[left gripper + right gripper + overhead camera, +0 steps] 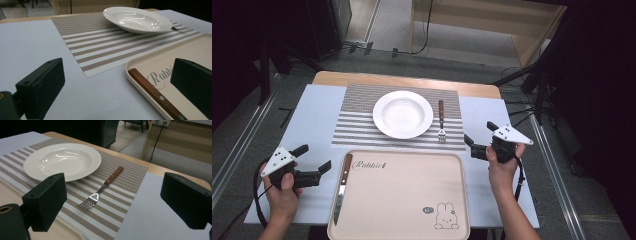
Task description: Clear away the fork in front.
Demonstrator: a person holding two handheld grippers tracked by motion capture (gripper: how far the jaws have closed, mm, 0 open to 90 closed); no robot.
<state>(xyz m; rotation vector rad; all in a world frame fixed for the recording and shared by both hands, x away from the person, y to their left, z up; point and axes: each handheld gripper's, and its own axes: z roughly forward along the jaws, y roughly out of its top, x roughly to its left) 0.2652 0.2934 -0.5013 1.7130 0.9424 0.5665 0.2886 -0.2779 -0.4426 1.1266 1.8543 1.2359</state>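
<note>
A white deep plate [402, 114] sits on a striped placemat [357, 125]. To its right lies a wooden-handled fork [441, 121], tines toward me. A wooden-handled knife [342, 187] lies along the left edge of a beige tray [412, 200], blade toward me. My left gripper [314, 157] is held left of the tray, open, with nothing between its jaws. My right gripper [478, 132] hovers right of the fork, open and holding nothing. The right gripper view looks past my right gripper [117, 200] at the fork [100, 190] and plate [62, 160]. Ahead of my left gripper [117, 82] is the knife handle [155, 93].
A pale blue sheet [312, 115] covers the wooden table [412, 80] under the placemat and tray. The tray carries a rabbit print [446, 217]. Dark stands and cables [532, 85] crowd the floor beyond the table's right and far sides.
</note>
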